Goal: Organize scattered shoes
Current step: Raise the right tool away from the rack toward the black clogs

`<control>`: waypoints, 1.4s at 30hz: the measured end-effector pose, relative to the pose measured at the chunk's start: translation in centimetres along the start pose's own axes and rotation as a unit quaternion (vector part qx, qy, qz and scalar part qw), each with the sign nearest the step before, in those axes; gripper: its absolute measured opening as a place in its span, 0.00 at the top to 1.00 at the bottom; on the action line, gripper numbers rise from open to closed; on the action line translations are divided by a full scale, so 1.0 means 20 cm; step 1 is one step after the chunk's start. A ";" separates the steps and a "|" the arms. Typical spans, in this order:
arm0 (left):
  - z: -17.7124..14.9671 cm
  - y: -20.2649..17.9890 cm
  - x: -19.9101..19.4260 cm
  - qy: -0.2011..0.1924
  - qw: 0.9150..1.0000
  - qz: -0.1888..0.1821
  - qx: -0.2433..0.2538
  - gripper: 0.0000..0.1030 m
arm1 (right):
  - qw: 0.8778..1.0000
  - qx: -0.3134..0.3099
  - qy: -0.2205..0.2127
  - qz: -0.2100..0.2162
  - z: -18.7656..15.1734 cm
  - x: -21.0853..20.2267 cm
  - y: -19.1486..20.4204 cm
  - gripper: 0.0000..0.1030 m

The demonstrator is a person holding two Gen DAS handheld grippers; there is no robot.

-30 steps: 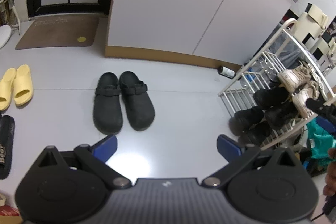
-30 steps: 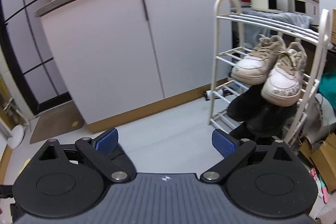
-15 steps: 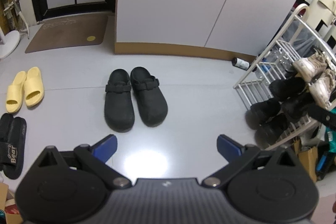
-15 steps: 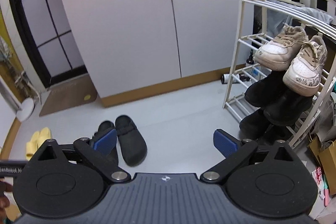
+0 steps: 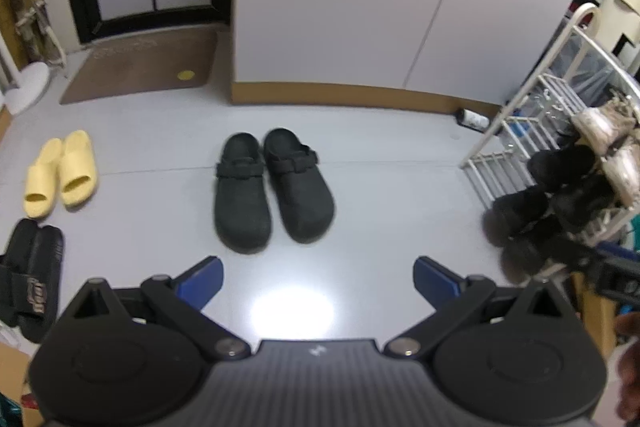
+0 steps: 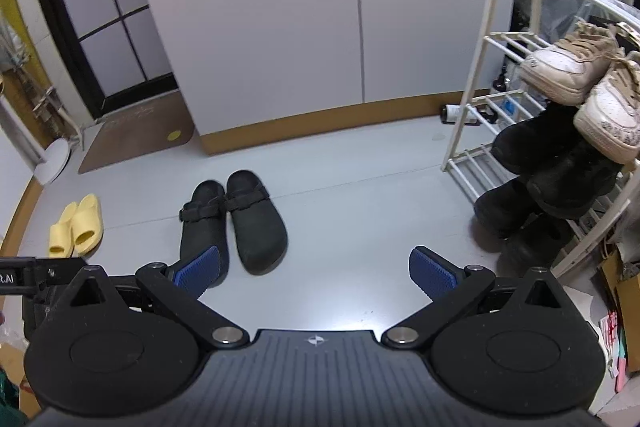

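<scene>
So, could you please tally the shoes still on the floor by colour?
Black clogs: 2
Yellow slides: 2
Black slides: 2
Total: 6 shoes on the floor, none between either gripper's fingers.

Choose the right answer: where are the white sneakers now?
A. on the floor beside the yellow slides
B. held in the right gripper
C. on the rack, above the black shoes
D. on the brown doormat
C: the white sneakers rest on the rack, above the black shoes, and both grippers are open and empty.
</scene>
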State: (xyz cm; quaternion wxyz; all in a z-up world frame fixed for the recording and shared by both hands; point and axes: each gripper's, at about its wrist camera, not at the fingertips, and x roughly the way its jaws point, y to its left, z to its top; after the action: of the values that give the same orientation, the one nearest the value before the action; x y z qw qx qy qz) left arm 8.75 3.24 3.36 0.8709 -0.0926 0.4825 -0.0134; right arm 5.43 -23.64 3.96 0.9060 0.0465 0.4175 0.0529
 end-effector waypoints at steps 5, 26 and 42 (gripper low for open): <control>0.03 -0.01 0.00 -0.007 1.000 -0.001 0.005 0.01 | 1.000 -0.017 0.008 0.001 0.02 0.07 0.04 0.00; 0.15 0.08 0.20 0.022 0.999 0.013 0.027 0.01 | 0.997 -0.066 0.036 -0.001 0.09 0.40 0.20 0.00; 0.23 0.24 0.22 0.016 1.000 0.010 0.004 0.01 | 0.997 -0.047 0.045 0.032 0.17 0.60 0.32 0.00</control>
State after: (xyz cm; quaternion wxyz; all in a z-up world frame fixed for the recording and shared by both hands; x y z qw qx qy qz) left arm 14.79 8.10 1.20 0.8633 -0.0834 0.4977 -0.0080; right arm 15.38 -15.91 -2.04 0.8854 0.0146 0.4531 0.1031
